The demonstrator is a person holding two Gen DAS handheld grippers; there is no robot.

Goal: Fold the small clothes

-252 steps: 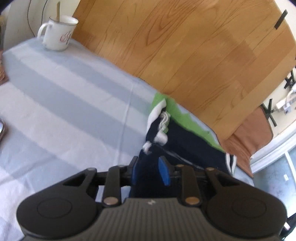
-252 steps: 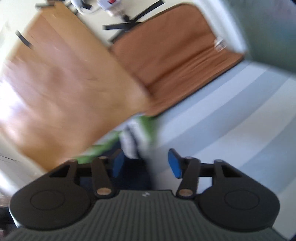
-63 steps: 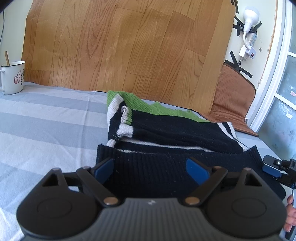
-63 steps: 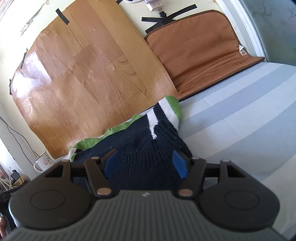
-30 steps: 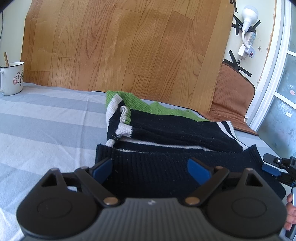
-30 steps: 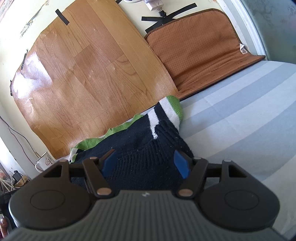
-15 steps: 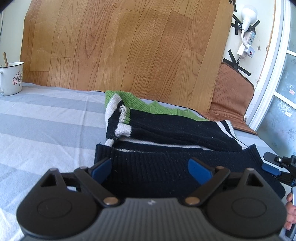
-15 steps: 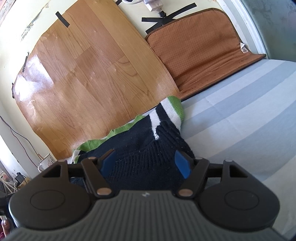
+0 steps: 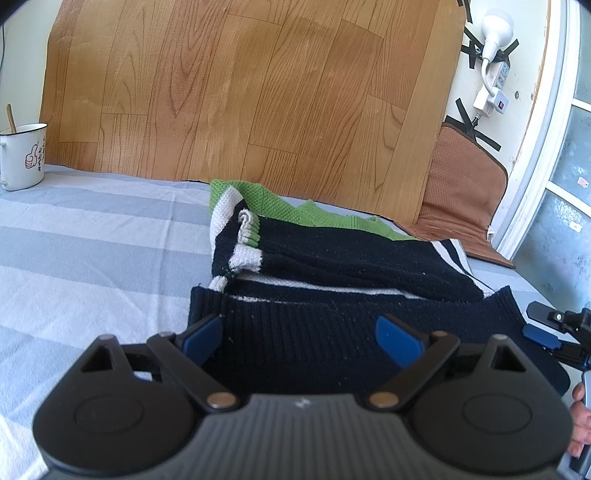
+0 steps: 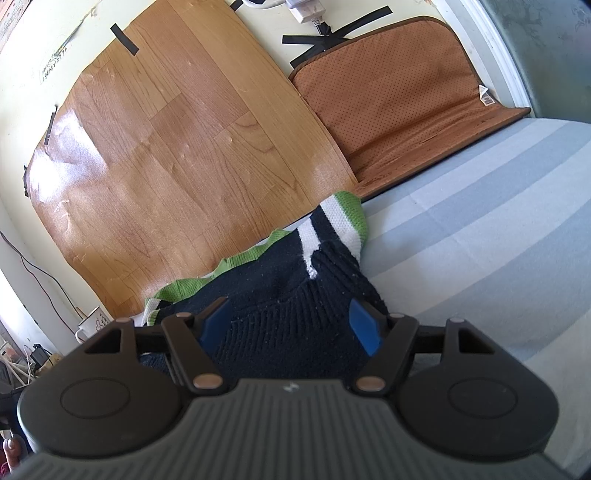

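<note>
Left wrist view: the left hand-held gripper (image 9: pixel 303 334) occupies the lower centre of the frame, its blue-padded fingers (image 9: pixel 203 334) spread wide and grasping nothing. They straddle the near ribbed hem of a navy knitted sweater (image 9: pixel 332 295) with white and green stripes, which lies folded in the centre of the frame on a surface covered by a blue-and-white striped cloth (image 9: pixel 92 258). A sleeve with a green-and-white cuff (image 9: pixel 249 236) is laid across the body of the garment. At the right edge of the frame, just beside the hem corner, the right hand-held gripper (image 9: pixel 543 325) shows with its fingers apart. A white enamel mug (image 9: pixel 22 157) holding a stick stands at the upper left, well apart from the sweater. A wood-grain panel (image 9: pixel 240 92) fills the upper frame, with a brown perforated mat (image 9: pixel 461 199) at the right and a white lamp (image 9: pixel 496 27) in the upper right corner.

Right wrist view: the right hand-held gripper (image 10: pixel 290 326) sits at lower centre, released, its fingers either side of the sweater's (image 10: pixel 280 295) dark ribbed edge. The striped cloth (image 10: pixel 480 240) fills the right of the frame; the mat (image 10: pixel 399 99) leans at upper right.
</note>
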